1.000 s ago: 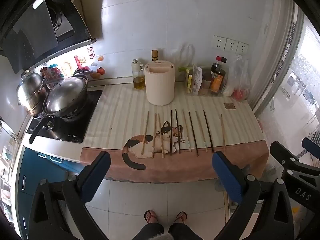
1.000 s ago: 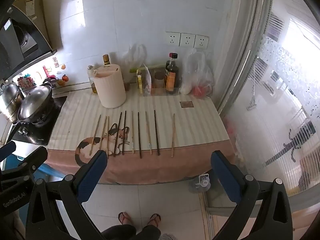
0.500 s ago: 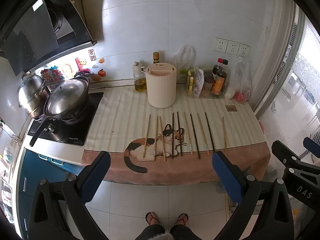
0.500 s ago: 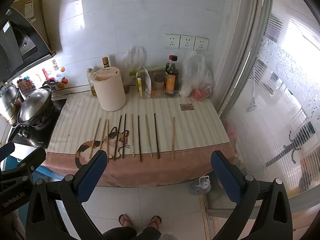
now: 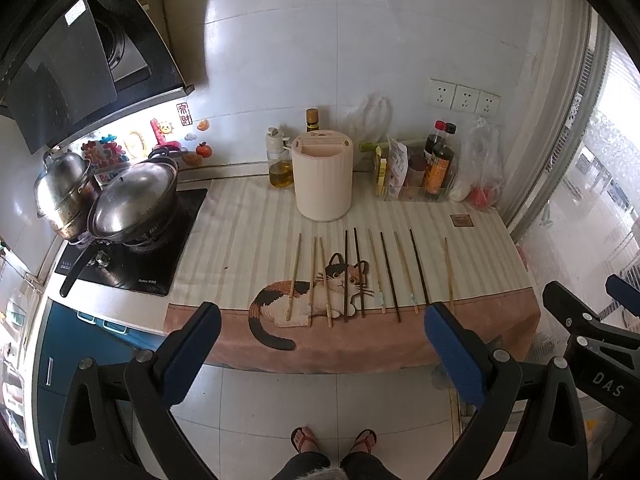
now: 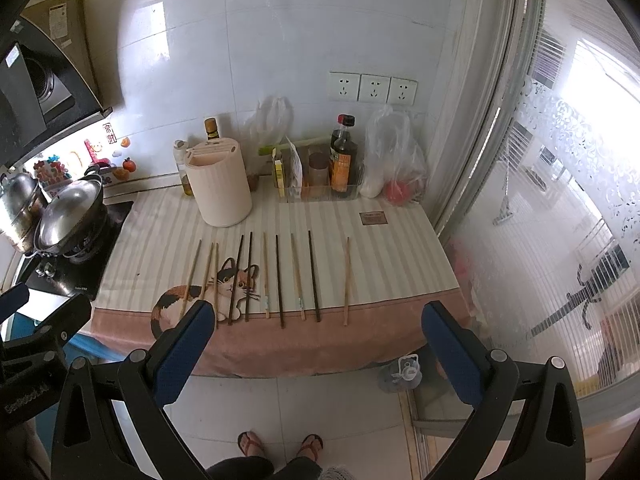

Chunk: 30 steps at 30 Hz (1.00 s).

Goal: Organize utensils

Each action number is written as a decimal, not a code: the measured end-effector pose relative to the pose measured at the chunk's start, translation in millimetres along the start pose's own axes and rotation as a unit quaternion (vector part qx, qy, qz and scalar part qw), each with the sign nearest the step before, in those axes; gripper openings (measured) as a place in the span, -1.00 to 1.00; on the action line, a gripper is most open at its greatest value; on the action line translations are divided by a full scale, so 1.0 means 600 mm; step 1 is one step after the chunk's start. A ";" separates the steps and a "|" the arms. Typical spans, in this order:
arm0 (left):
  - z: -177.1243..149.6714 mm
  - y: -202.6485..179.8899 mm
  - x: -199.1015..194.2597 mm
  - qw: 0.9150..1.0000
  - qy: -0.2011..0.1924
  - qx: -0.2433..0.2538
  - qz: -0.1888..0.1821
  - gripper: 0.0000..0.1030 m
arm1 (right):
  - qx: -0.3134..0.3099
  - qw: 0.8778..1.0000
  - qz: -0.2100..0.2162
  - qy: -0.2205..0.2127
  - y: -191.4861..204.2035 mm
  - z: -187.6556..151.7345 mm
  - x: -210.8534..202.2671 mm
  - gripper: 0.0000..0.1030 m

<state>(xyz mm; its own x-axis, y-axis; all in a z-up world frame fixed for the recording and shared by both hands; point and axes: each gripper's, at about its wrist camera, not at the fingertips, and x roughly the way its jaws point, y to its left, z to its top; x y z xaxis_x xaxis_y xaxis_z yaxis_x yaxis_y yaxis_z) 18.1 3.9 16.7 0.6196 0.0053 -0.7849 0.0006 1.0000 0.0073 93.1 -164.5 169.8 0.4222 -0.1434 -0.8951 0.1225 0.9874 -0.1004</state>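
While both black hand-held grippers with blue pads, left point(image 5: 322, 338) and right point(image 6: 318, 334), are held wide open and empty above floor, row of thin wooden chopsticks point(image 5: 362, 278), pale and dark, is seen ahead, well apart, laid parallel on striped cat-print cloth point(image 5: 248, 232) before cream cylindrical holder point(image 5: 322, 178)

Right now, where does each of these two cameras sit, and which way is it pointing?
Left wrist view: on the left gripper, held high, looking down at the counter; open blue fingers, sandalled feet and the right gripper at the edge show.
Right wrist view: on the right gripper, same downward look, further right; its open fingers and feet show.
Shared: chopsticks and cream holder.
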 end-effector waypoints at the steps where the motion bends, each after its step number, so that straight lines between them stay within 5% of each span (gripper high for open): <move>1: 0.002 0.000 0.001 1.000 0.000 0.001 0.000 1.00 | 0.000 1.000 0.000 -0.001 0.000 0.001 0.000 1.00; 30: 0.001 -0.001 -0.012 1.000 -0.013 -0.002 -0.003 1.00 | 0.004 1.000 -0.001 -0.016 -0.009 -0.006 -0.026 1.00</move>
<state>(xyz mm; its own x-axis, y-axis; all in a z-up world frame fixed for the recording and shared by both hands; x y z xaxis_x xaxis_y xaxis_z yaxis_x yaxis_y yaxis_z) 14.1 3.2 22.5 0.6401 -0.0001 -0.7683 0.0006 1.0000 0.0003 82.4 -167.2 182.7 0.4505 -0.1481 -0.8804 0.1299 0.9865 -0.0994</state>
